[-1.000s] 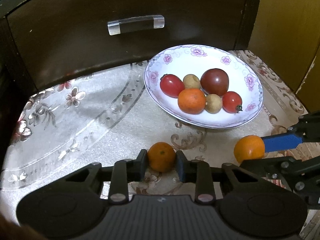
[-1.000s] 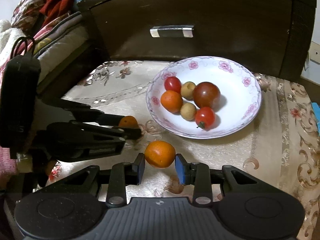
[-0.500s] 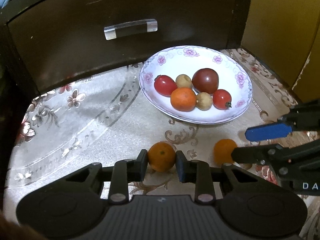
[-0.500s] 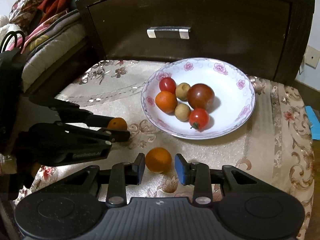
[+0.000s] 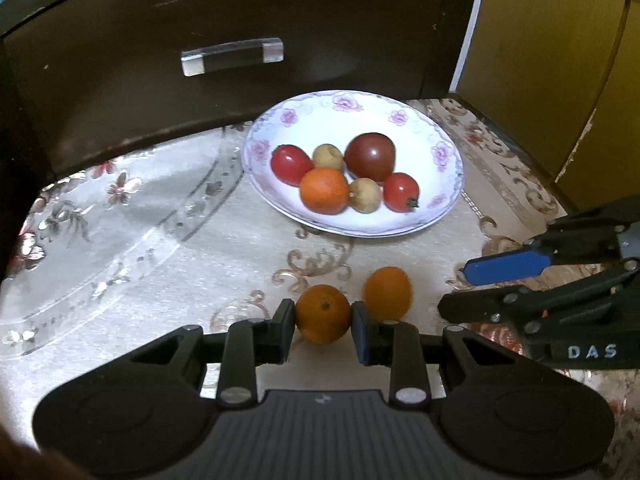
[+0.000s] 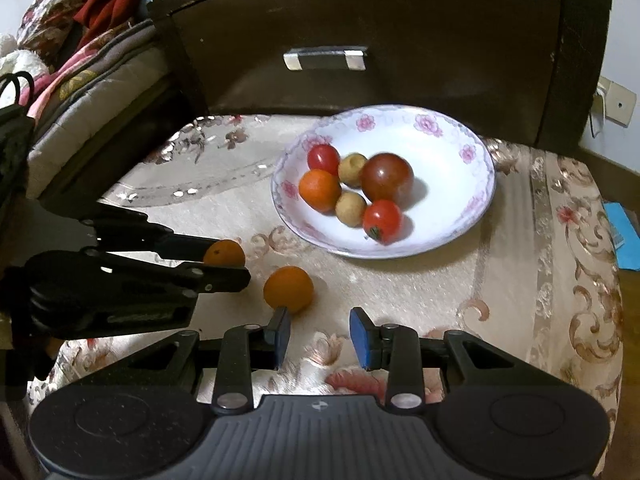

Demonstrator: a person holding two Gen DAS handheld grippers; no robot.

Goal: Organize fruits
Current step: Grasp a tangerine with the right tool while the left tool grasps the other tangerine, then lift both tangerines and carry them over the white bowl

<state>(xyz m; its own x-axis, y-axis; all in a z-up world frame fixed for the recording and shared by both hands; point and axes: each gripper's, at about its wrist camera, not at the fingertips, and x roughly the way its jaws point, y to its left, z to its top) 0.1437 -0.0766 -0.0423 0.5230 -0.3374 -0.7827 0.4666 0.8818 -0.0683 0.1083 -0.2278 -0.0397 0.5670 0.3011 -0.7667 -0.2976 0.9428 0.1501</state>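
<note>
Step in hand is collecting 2 loose oranges. Left gripper [image 5: 322, 319] is closed on one orange [image 5: 322, 313]; the other orange [image 6: 288, 289] lies on the cloth [image 6: 400, 288] beside the right gripper [image 6: 319, 334], empty, jaws apart. Next, each goes to the plate [image 6: 452, 144].

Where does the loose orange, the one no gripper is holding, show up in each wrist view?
Left wrist view: loose orange low centre, just right of the held orange.
Right wrist view: loose orange left of centre, beyond the right gripper's left finger.
Shared landmark: flowered plate behind it.
</note>
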